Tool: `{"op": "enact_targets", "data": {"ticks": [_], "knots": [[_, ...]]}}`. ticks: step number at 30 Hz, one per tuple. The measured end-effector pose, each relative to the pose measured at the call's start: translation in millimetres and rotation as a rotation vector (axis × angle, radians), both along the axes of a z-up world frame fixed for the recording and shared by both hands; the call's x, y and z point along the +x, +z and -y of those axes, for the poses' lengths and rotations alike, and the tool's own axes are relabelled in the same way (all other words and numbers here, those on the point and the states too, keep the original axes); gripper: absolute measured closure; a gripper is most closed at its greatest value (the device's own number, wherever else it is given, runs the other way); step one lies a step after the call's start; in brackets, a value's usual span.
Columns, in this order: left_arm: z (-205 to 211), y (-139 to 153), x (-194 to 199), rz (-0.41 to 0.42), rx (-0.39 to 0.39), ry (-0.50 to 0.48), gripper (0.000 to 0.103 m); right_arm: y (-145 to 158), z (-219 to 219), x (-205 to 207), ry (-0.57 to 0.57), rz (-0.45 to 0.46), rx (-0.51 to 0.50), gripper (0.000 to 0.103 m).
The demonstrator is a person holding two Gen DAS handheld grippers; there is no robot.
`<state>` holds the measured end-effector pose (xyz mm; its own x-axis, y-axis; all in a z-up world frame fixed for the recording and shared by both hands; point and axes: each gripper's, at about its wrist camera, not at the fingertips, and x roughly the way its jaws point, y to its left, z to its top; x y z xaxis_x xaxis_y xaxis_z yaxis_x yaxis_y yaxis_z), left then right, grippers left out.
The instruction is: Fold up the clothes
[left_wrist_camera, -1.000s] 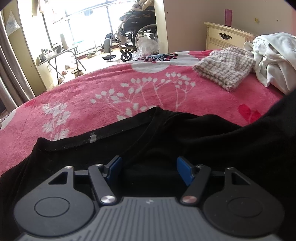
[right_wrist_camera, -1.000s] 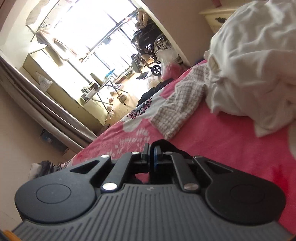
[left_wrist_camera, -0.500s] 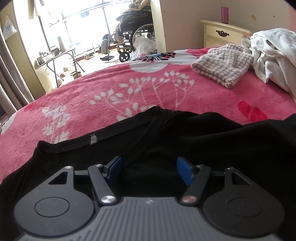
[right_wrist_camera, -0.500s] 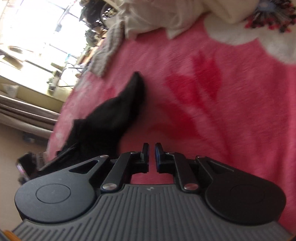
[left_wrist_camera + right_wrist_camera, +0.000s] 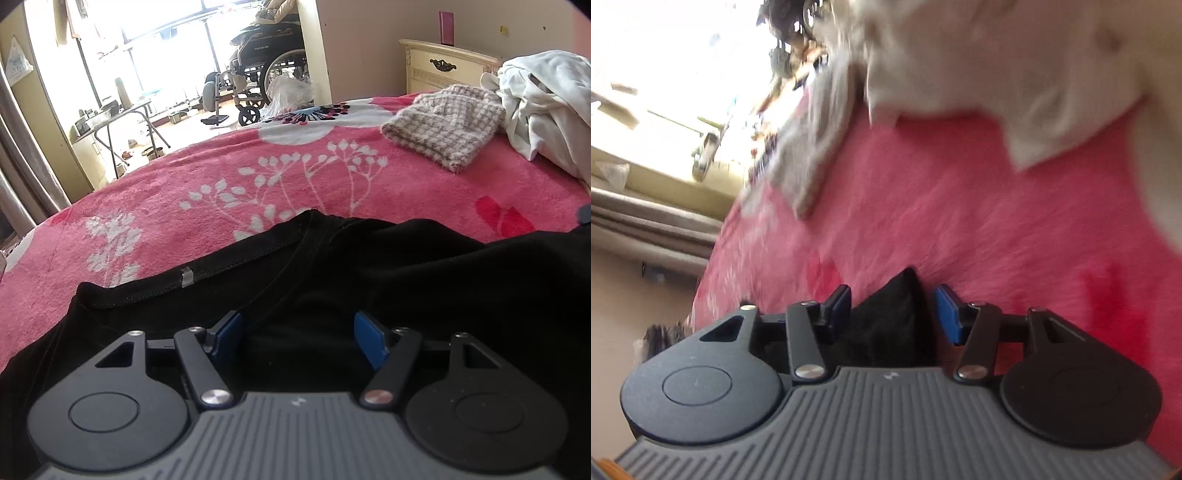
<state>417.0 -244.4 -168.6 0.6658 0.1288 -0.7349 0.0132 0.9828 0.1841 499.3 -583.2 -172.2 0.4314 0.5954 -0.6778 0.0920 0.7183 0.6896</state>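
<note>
- Since the frame a second before, my right claw (image 5: 891, 314) had swung down toward the pink blanket (image 5: 960, 221); it had been clenched then, and its jaws were opening now. My left claw (image 5: 298, 334) had stayed where it was, as wide as before.
- The right-wrist view was smeared with motion, so edges there were soft.
- A point of the black shirt (image 5: 890, 317) stood between my right claw's blue pads (image 5: 947, 314), apart from the right-hand pad with pink blanket showing in the gap; I could not tell whether it touched the left-hand one. The claw had let go of the cloth.
- From the left claw, the black shirt (image 5: 369, 280) lay spread on the pink blanket (image 5: 221, 184), its collar band just beyond the fingertips and its body running off to the right.
- My left claw was released, its pads held wide over the shirt's dark cloth, clamping nothing that I could see.
- Beyond the shirt on the blanket lay a folded checked knit (image 5: 443, 125), and just right of it a heap of white clothes (image 5: 543, 110).
- Both claws pointed downward at a slant toward the blanket; the right view was rolled, so the blanket ran tilted across it.
- The white clothes (image 5: 997, 55) filled the top of the right view.
</note>
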Motion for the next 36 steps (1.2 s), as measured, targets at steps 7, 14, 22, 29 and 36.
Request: {"op": "enact_targets", "data": {"ticks": [7, 14, 22, 29, 36], "knots": [[-2, -1, -1, 0.007, -0.009, -0.002, 0.034, 45, -29, -16, 0.143, 0.290, 0.047, 0.100], [-5, -1, -1, 0.012, -0.022, -0.013, 0.034, 87, -71, -71, 0.483, 0.608, -0.021, 0.100], [-5, -2, -2, 0.018, -0.024, -0.014, 0.033, 73, -114, -137, 0.873, 0.701, -0.351, 0.100], [-3, -3, -2, 0.027, -0.014, -0.011, 0.033, 84, -77, -114, 0.579, 0.781, -0.485, 0.100], [-2, -3, -1, 0.023, -0.006, -0.011, 0.033, 23, -21, -36, 0.217, 0.479, -0.519, 0.099]]}}
